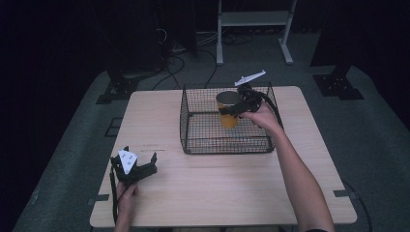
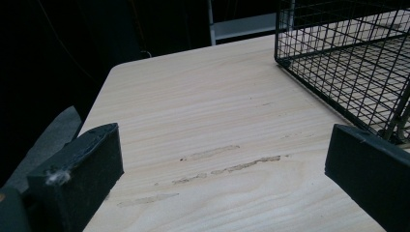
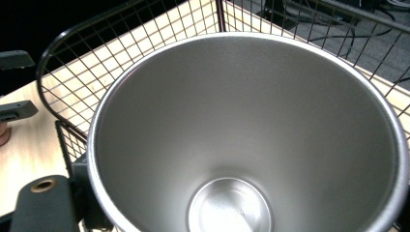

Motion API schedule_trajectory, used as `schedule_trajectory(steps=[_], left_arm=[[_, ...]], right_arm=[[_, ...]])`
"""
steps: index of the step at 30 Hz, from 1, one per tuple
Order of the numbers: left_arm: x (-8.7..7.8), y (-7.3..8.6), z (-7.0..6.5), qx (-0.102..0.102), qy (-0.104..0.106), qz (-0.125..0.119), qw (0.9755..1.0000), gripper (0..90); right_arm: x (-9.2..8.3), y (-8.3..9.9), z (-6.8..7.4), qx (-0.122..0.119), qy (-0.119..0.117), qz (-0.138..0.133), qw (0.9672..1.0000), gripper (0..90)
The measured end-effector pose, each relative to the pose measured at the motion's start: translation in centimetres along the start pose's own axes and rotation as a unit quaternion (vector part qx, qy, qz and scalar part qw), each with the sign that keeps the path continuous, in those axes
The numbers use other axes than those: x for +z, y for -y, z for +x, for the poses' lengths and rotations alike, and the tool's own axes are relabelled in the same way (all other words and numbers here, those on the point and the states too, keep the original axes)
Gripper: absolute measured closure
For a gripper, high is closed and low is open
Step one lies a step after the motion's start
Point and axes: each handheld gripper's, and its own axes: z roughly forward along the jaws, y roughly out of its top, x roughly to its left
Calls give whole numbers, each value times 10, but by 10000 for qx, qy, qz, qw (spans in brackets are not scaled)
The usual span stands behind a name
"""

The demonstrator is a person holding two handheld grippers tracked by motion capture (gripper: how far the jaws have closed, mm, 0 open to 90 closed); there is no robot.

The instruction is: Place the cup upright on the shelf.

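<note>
— Where is the cup?

— An orange cup [image 1: 228, 110] with a steel inside hangs upright over the wire basket [image 1: 193, 129], clamped in the right gripper [image 1: 238, 107] near the basket's far right corner. Its bare metal bottom faces the right gripper view.

— And the other hand?

— The left gripper [image 1: 133, 166] rests at the near left of the wooden table [image 1: 217, 183], jaws spread wide, nothing between them, well apart from the basket.

bench [image 1: 203, 193]: pale wood under me, rounded corners, scuff marks on its top | floor [image 1: 382, 135]: grey carpet, black cables [image 1: 179, 63] trailing across it | beyond: white shelf frame [image 1: 254, 19], dark stand feet [image 1: 338, 84] left and right | walls: black, unlit | light: dim, falling from above
</note>
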Motion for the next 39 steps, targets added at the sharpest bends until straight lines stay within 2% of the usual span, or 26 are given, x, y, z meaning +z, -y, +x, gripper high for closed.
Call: schedule_trajectory(steps=[17,24,32,39], left_arm=[[0,0,0,-3,8,0,10000,0],[0,0,0,-5,8,0,10000,0],[0,0,1,-2,10,4,10000,0],[0,0,0,-3,8,2,10000,0]], right_arm=[[29,9,-8,-3,-65,234,9997,130],[34,11,-10,-33,19,210,9998,129],[40,15,-14,-102,194,431,9988,128],[44,17,-16,-121,233,515,9983,127]])
